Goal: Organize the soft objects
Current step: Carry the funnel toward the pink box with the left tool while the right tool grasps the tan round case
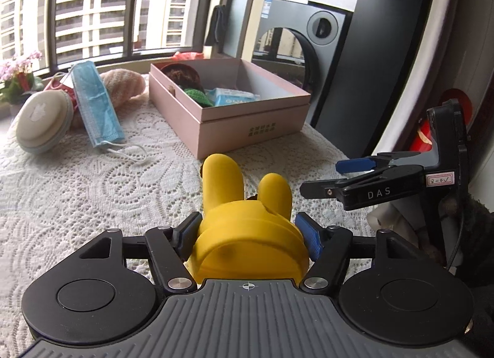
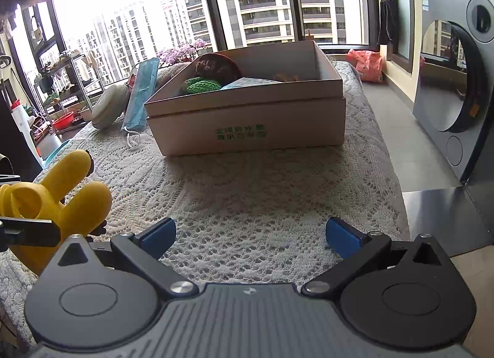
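My left gripper (image 1: 247,230) is shut on a yellow rabbit-eared soft toy (image 1: 247,228), held just above the lace-covered table; the toy also shows at the left of the right wrist view (image 2: 61,194). An open pink box (image 1: 247,123) stands ahead, holding a brown item, a green knitted piece (image 1: 194,94) and a tissue pack (image 1: 231,97). My right gripper (image 2: 250,233) is open and empty over the cloth, facing the box (image 2: 247,123); it shows at the right in the left wrist view (image 1: 327,177).
Left of the box lie a blue face mask (image 1: 95,98), a round beige case (image 1: 43,123) and a pink plush (image 1: 123,83). A washing machine (image 2: 457,80) stands to the right, beyond the table edge. Windows and potted flowers are behind.
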The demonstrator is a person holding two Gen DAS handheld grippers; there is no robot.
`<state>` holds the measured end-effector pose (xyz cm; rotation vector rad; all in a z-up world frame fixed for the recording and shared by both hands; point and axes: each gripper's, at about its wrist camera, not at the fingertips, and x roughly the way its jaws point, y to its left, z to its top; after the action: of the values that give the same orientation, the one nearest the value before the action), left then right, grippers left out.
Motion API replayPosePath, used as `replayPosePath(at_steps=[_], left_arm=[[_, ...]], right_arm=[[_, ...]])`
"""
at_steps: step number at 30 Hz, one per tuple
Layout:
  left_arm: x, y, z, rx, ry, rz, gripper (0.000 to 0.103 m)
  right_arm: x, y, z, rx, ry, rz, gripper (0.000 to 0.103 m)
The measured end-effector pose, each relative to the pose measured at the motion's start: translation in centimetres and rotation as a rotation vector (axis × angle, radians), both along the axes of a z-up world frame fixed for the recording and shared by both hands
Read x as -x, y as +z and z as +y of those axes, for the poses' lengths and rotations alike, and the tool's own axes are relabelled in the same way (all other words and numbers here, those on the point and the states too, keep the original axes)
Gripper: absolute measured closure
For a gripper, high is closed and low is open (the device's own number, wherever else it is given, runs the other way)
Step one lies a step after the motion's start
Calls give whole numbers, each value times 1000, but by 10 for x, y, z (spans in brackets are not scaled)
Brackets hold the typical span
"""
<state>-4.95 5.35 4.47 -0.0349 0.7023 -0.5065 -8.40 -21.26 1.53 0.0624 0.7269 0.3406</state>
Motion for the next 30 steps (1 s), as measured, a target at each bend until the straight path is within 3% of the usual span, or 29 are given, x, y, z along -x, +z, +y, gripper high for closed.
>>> replayPosePath(at_steps=[5, 10, 13, 17, 20, 23, 26, 30], left_arm=[[12, 4, 28, 63, 81, -46, 40], [22, 9, 73, 156, 193, -101, 40], [28, 9, 105, 206, 294, -141, 40], [37, 2, 150, 271, 446, -170, 40], [43, -3, 178, 298, 525, -183, 40], [51, -6, 198, 307, 576, -205, 39], [57, -10, 216, 333, 604, -212, 39], [60, -18, 225, 371, 608, -207, 39]], right_arm=[[1, 7, 10, 29, 6, -4, 1], [-5, 48, 46, 54, 91, -99, 1], [-27, 77, 93, 77, 174, -128, 1], [-67, 91, 169, 114, 253, -155, 1], [-97, 86, 229, 106, 285, -179, 1], [-119, 71, 283, 117, 241, -217, 1], [-141, 49, 340, 211, 198, -234, 1], [-166, 27, 384, 358, 178, -209, 1]])
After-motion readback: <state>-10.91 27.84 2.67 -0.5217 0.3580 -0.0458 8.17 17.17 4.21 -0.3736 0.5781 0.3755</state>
